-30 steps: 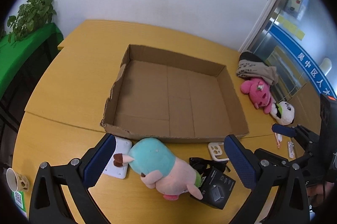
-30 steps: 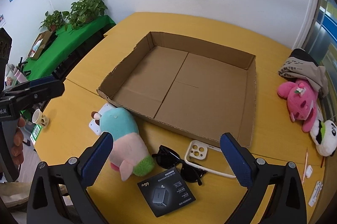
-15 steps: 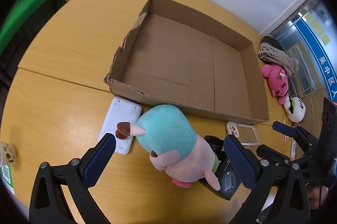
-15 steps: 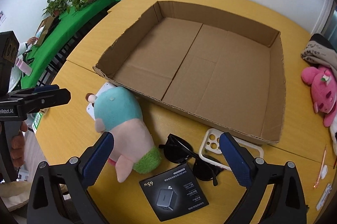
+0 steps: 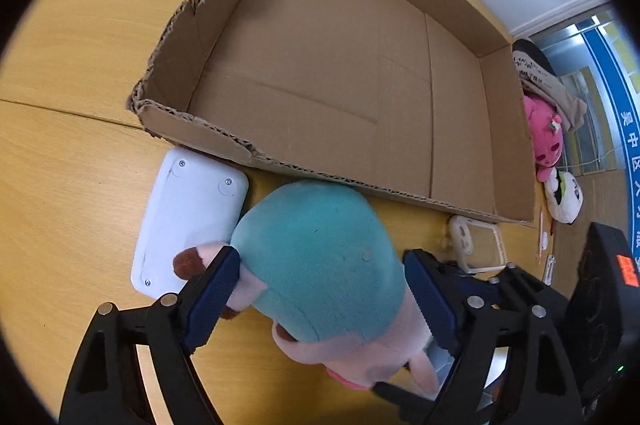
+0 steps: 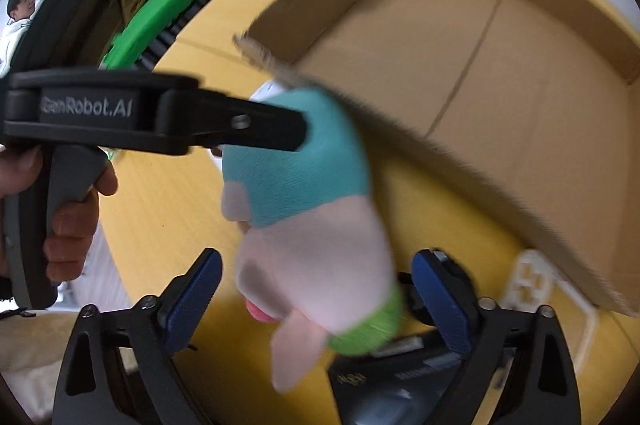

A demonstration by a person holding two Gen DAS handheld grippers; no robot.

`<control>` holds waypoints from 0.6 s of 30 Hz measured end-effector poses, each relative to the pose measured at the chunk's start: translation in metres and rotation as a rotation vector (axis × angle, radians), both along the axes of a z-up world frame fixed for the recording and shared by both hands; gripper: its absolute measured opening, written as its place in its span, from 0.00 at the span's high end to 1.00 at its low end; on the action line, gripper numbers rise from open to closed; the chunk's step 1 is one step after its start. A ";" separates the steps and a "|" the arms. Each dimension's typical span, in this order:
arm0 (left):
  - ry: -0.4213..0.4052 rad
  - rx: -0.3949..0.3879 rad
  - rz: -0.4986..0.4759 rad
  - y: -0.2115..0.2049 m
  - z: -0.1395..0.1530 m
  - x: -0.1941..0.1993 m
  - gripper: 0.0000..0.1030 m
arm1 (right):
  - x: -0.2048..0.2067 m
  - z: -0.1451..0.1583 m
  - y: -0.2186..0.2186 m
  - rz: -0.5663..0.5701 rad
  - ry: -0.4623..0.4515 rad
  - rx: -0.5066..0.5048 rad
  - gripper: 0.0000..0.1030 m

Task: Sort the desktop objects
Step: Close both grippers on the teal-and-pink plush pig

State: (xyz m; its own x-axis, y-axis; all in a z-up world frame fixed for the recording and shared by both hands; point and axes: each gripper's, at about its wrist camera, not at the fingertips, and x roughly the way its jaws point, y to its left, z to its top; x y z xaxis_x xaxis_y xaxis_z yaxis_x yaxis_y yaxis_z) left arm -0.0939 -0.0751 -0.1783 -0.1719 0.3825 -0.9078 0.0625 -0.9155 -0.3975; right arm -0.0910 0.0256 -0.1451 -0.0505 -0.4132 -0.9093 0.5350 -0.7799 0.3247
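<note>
A teal and pink plush toy (image 5: pixel 320 261) lies on the wooden table just in front of the cardboard box (image 5: pixel 456 105). My left gripper (image 5: pixel 320 285) is open, its two blue pads on either side of the teal head. My right gripper (image 6: pixel 316 289) is open around the toy's pink body (image 6: pixel 316 261). In the right wrist view the left gripper's finger (image 6: pixel 224 125) touches the teal head. The box is wide, shallow and holds nothing.
A white device (image 5: pixel 188 217) lies left of the toy against the box. A clear phone case (image 5: pixel 476 245), sunglasses and a black charger box (image 6: pixel 400 373) lie to the right. A pink plush (image 5: pixel 546 137) and a panda plush (image 5: pixel 564 197) sit far right.
Both grippers have dropped down and forward onto the plush toy. It now sits between the pads of each. The right wrist view is blurred by motion.
</note>
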 end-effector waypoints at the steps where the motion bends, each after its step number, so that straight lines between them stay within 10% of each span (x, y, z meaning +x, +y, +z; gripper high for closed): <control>1: -0.003 -0.003 -0.005 0.000 -0.004 0.000 0.23 | 0.000 -0.008 -0.006 0.008 -0.019 0.002 0.09; 10: 0.000 0.024 -0.017 -0.003 -0.005 0.005 0.39 | 0.013 -0.027 -0.020 0.026 -0.030 0.054 0.18; 18: 0.119 -0.016 -0.051 0.001 0.052 0.011 0.42 | 0.039 0.020 -0.012 -0.027 -0.012 -0.038 0.24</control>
State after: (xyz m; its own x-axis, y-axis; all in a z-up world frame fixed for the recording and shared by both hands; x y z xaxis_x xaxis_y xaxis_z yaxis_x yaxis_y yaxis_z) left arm -0.0826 -0.0744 -0.1265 -0.2589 0.3795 -0.8882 -0.0313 -0.9224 -0.3850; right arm -0.0520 0.0137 -0.1248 -0.0517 -0.4464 -0.8934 0.5099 -0.7809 0.3607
